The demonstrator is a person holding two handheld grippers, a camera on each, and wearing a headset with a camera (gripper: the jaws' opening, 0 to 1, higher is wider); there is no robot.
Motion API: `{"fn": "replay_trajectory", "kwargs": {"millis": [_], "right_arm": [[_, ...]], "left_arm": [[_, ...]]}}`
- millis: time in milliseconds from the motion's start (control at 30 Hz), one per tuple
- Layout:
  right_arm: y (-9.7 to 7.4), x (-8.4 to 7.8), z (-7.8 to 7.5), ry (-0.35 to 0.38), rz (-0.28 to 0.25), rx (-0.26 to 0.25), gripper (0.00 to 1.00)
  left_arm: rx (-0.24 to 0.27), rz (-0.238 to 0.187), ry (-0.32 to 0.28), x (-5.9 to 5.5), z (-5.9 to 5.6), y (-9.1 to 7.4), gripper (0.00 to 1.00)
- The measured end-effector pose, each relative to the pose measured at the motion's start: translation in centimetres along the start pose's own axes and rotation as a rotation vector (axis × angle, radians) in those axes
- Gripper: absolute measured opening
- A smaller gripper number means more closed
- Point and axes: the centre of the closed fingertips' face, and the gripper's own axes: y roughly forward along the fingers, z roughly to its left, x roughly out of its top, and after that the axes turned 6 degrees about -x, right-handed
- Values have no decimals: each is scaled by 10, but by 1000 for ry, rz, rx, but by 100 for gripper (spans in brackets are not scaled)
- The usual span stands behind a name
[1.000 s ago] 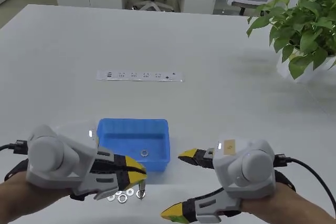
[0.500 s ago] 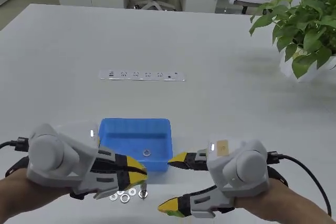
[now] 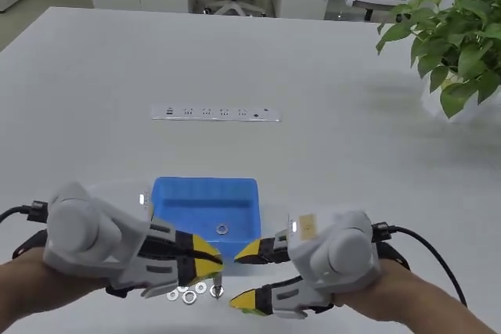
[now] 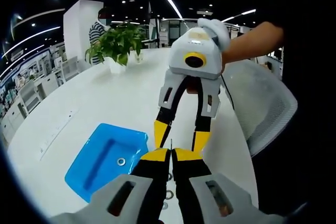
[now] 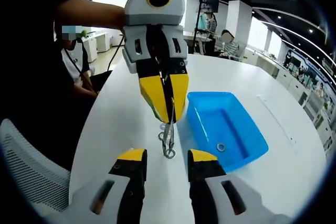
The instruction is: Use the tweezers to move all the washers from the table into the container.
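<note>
Our left gripper [image 3: 210,255] clenched thin steel tweezers [image 5: 169,127], right gripper [image 3: 241,275] released; next probably meant pinching silver washers [image 3: 188,295], six o'clock of blue plastic container [image 3: 205,185].

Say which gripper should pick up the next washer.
Left. The left gripper is shut on the tweezers, whose tips point down at the washers. The right gripper is open and holds nothing.

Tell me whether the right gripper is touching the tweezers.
Apart. The right gripper view shows the tweezers, held by the left gripper, ending between the right gripper's open jaws, with table visible on both sides.
</note>
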Motion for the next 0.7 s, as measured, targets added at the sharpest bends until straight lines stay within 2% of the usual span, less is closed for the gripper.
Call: {"fn": "replay_trajectory", "kwargs": {"millis": [400, 700], "right_arm": [[13, 0, 0, -67, 10, 46, 22], [21, -3, -1, -80, 19, 78, 17]], "left_arm": [[-15, 7, 4, 3, -1, 2, 6], [-26, 12, 4, 4, -2, 3, 6]]}}
